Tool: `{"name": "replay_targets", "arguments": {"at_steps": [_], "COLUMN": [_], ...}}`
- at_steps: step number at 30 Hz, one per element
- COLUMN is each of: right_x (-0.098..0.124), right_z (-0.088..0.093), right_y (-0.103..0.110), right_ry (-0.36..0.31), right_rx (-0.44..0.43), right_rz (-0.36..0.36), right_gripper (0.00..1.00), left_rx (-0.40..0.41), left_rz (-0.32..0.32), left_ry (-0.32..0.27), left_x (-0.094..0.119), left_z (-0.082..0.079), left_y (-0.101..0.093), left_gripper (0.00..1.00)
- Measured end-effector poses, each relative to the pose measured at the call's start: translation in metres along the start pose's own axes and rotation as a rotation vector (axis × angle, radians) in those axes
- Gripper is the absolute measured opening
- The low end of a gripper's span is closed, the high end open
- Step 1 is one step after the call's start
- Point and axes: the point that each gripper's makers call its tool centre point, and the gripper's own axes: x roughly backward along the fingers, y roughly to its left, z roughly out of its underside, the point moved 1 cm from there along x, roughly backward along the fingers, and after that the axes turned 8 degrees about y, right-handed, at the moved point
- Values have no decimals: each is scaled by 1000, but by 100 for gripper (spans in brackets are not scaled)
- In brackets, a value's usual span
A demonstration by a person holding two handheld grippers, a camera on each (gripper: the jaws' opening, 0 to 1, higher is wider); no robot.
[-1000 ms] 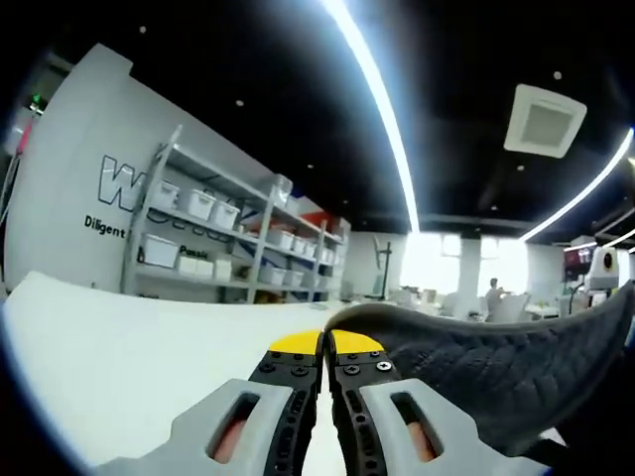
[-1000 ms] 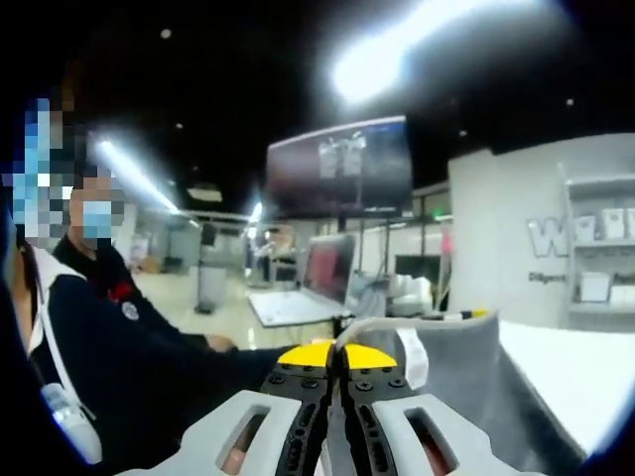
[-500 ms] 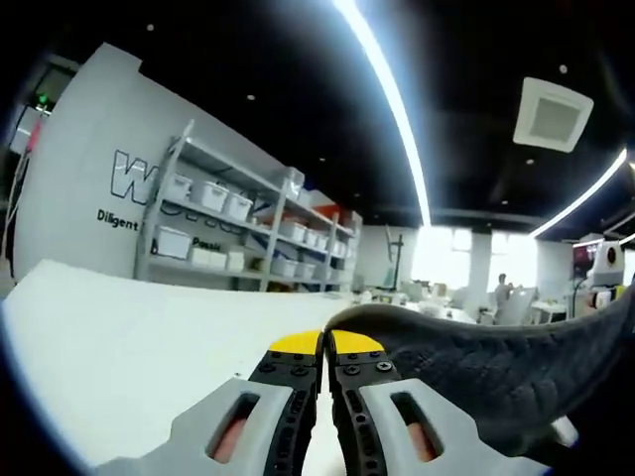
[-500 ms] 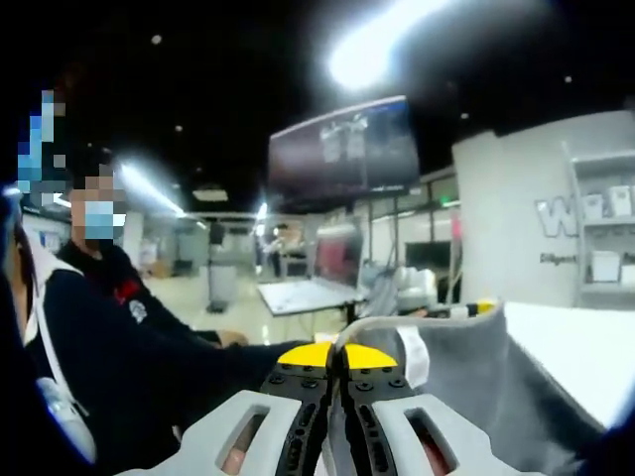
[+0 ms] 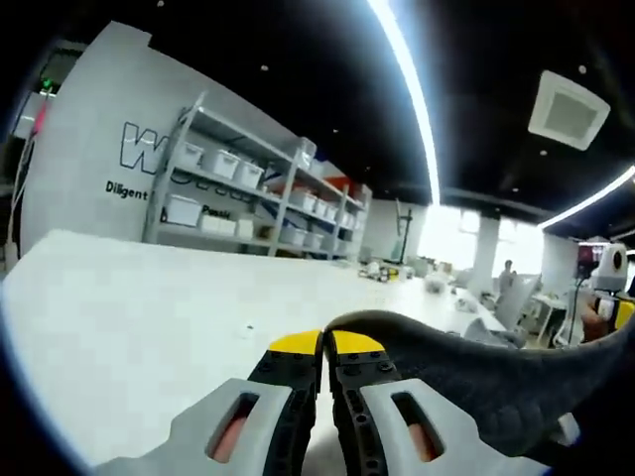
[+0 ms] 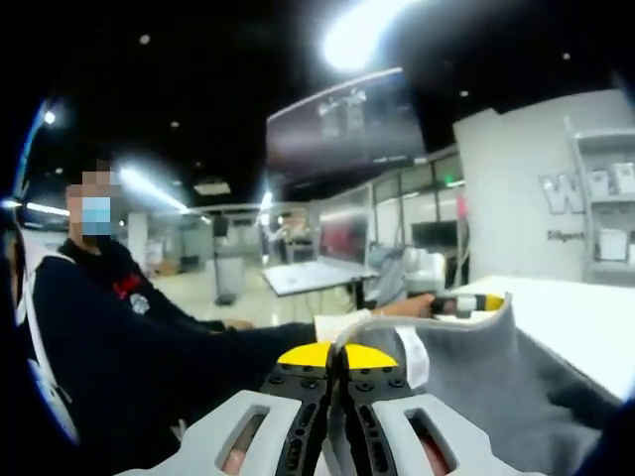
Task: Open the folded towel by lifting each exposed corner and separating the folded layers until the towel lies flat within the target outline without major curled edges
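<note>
The grey towel hangs taut from my left gripper, which is shut on its edge; the cloth sweeps from the yellow tips off to the right. In the right gripper view the same towel spreads to the right, with a white label near the pinch. My right gripper is shut on that corner of the towel. Both grippers hold the cloth lifted above the white table.
Shelving with white bins stands against the wall beyond the table. A person in a dark top sits to the left in the right gripper view, by a monitor and a laptop. Another gripper with a yellow part shows past the towel's edge.
Both views have tilted downward, so more of the white table shows in the left gripper view. Both grippers stay shut on the towel.
</note>
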Motion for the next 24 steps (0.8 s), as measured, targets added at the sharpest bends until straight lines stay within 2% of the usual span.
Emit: {"name": "replay_targets", "arguments": {"at_steps": [2, 11, 18, 24], "right_x": [-3, -17, -24, -28], "right_z": [5, 21, 39, 50], "right_y": [0, 2, 8, 12], "right_ry": [10, 43, 81, 87], "right_rx": [-16, -55, -62, -91], "right_rz": [-5, -26, -29, -37], "right_gripper": [0, 0, 0, 0], "left_rx": [-49, -28, -71, -90], "left_rz": [-14, -36, -50, -69], "left_ry": [4, 38, 81, 107], "left_x": [2, 7, 17, 21], "left_z": [4, 17, 23, 28], "left_y": [1, 10, 12, 12], "left_gripper": [2, 2, 2, 2]}}
